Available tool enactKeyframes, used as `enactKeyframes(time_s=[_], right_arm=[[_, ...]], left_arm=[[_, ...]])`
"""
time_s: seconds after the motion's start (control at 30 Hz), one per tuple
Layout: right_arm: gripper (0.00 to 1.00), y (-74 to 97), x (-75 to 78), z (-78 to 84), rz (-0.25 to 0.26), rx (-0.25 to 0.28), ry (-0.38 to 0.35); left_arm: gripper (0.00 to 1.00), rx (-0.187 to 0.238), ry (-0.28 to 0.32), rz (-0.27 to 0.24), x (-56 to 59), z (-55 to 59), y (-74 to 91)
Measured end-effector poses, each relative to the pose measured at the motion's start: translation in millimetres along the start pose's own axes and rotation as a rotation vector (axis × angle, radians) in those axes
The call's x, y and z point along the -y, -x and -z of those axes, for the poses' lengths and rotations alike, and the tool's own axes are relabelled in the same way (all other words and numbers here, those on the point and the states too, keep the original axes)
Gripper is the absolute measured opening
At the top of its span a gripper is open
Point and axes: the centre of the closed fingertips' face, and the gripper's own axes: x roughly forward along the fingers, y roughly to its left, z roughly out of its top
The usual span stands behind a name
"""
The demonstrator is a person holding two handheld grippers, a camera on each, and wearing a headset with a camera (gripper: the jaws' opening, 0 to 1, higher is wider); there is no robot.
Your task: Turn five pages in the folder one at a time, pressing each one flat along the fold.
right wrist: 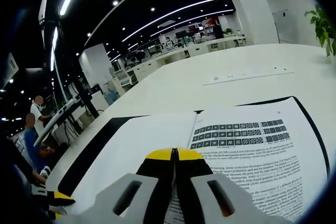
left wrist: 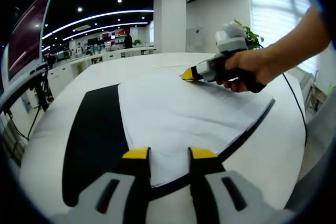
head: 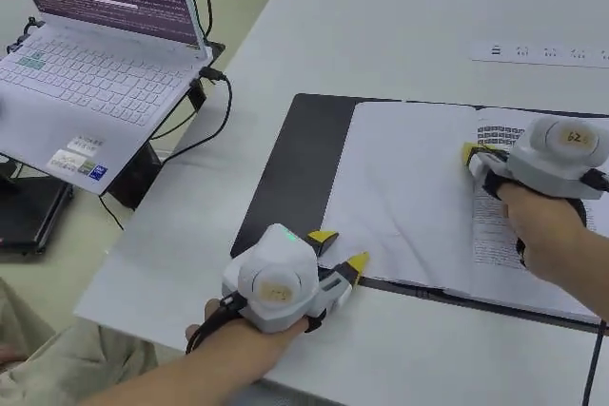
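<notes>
A black-covered folder (head: 290,164) lies open on the white table, with a blank left page (head: 400,187) and a printed right page (head: 495,230). My left gripper (head: 340,248) hovers at the near edge of the blank page (left wrist: 178,111), its yellow-tipped jaws open (left wrist: 169,153) with nothing between them. My right gripper (head: 473,156) is shut (right wrist: 173,155), its tips down by the fold between the blank page (right wrist: 136,142) and the printed page (right wrist: 252,156). The left gripper view has the right gripper (left wrist: 190,74) at the far side of the sheet.
An open laptop (head: 95,54) stands on a raised stand at the left, with black cables (head: 217,111) running to the table edge. A white strip (head: 542,52) lies beyond the folder. The table drops off at the left and near edges.
</notes>
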Motion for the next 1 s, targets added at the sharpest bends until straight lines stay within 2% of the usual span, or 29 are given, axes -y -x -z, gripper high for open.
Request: enactKeyframes(time_s=[0.43,0.5,0.63,0.83,1.0], right_arm=[[0.00,-31.1,8.5,-19.6,0.002,0.003,-0.002],[0.00,-41.7,14.5,-23.3,0.010,0.001,-0.001],[0.00,-48.3,18.1,-30.4,0.027,0.006,0.004],[0.00,-69.8,33.0,-35.9,0.039,0.010,0.004],[0.00,-71.1,34.8,-33.8,0.045,0.010,0.016]], left_arm=[[0.27,0.000,0.001,0.000,0.3,-0.2,-0.6],[0.27,0.000,0.002,0.000,0.3,-0.2,-0.5],[0.27,0.000,0.002,0.000,0.1,0.0,-0.5],[0.27,0.003,0.005,-0.001,-0.9,0.9,-0.6],[0.27,0.004,0.006,0.000,-0.9,0.6,-0.1]])
